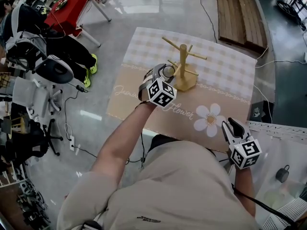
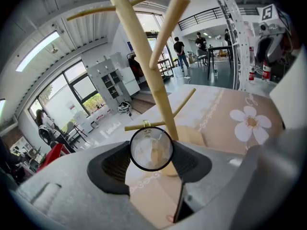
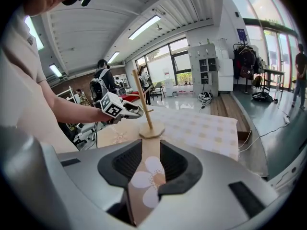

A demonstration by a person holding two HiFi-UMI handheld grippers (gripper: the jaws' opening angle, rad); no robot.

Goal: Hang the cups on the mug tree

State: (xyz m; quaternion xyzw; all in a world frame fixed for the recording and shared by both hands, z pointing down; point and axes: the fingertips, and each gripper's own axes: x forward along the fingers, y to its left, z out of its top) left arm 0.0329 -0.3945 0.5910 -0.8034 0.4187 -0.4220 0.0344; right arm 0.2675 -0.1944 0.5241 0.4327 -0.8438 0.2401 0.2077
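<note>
A wooden mug tree (image 1: pixel 183 65) with several slanted pegs stands on the table's patterned cloth (image 1: pixel 225 73). My left gripper (image 1: pixel 164 74) is right beside its trunk, shut on a clear glass cup (image 1: pixel 168 71). In the left gripper view the dark-rimmed cup (image 2: pixel 151 148) sits between the pads (image 2: pixel 115 166), its small handle up against a low peg (image 2: pixel 136 126) of the tree (image 2: pixel 144 66). My right gripper (image 1: pixel 230 127) is open at the table's near right edge with nothing in it. In its own view the right gripper (image 3: pixel 152 166) faces the mug tree (image 3: pixel 144 104) and the left gripper (image 3: pixel 125 110).
A white perforated board (image 1: pixel 280 128) lies to the right of the table, with a small dark object (image 1: pixel 282 173) on it. Office chairs and bags (image 1: pixel 45 73) crowd the left. A red table (image 1: pixel 72 6) and wooden planks (image 1: pixel 240 13) are beyond.
</note>
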